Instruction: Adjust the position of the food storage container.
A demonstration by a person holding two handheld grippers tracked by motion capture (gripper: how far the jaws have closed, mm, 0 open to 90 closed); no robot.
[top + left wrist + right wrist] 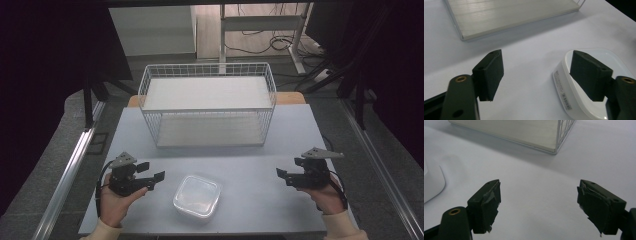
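Here the box (197,196) was a shallow, translucent white plastic container with rounded corners and a flat lid; a small printed label ran along one side wall, as the left gripper view showed (564,92). It lay flat on the table (250,165), near the front edge and a little left of centre, in front of the wire basket (207,102) and well apart from it. The left gripper (152,179) was held low by the left hand (116,200), just beside the box on its left, its jaws spread wide and pointing towards the box; nothing lay between them, and in its own view one jaw stood over the box's near corner, though contact could not be told. The right gripper (283,176) was held by the right hand (327,195) near the table's right side, well apart from the box, its jaws likewise wide open and empty, pointing leftward. The basket stood at the back of the table, with a pale panel as its floor.
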